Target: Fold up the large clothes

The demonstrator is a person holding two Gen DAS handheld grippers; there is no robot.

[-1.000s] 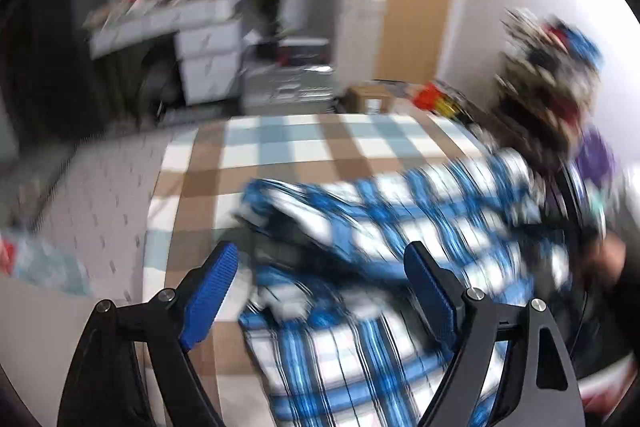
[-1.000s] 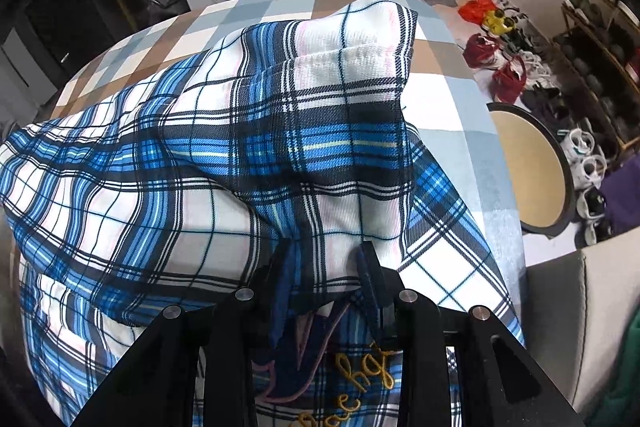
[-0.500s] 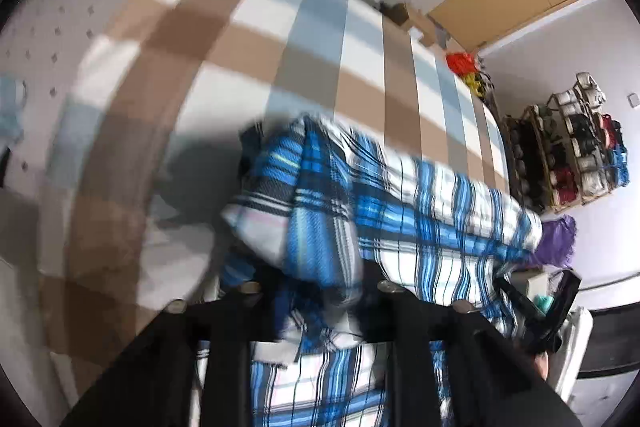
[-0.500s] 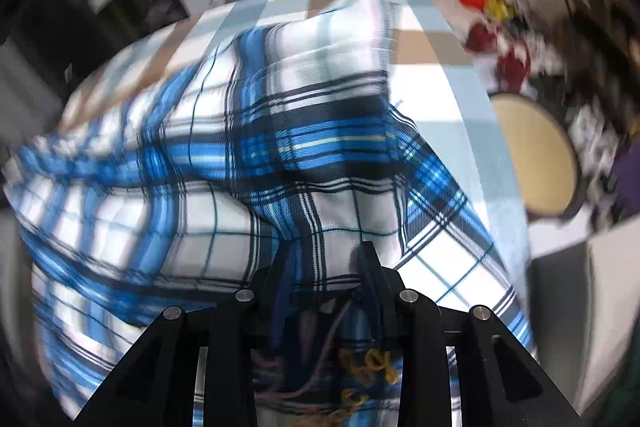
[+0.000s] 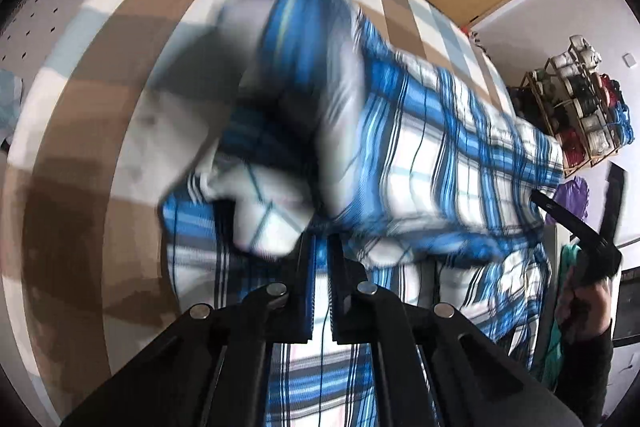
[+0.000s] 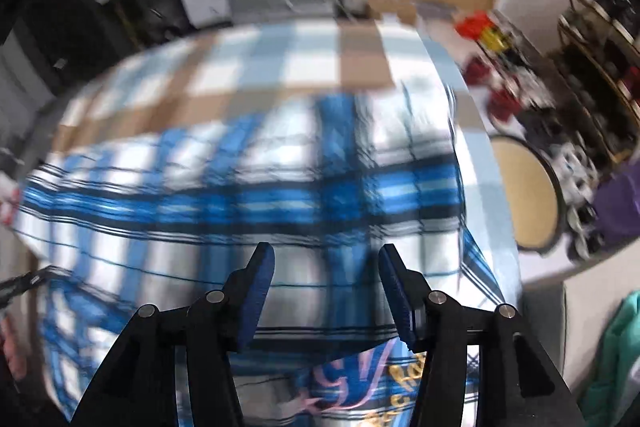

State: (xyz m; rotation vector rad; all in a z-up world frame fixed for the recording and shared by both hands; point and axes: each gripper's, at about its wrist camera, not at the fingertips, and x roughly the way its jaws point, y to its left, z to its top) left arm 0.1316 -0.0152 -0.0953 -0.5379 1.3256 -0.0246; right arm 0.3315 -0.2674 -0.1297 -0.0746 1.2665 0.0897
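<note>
The left gripper (image 5: 320, 247), wide open a second ago, now pinches a fold of the plaid shirt (image 5: 440, 155), apparently starting a new fold. The right gripper (image 6: 326, 291) is opening, nothing between its jaws. Both point steeply down at the shirt on the checked bed (image 5: 132, 27).

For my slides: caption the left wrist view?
Left gripper shut on blue plaid shirt over checked bedspread.
</note>
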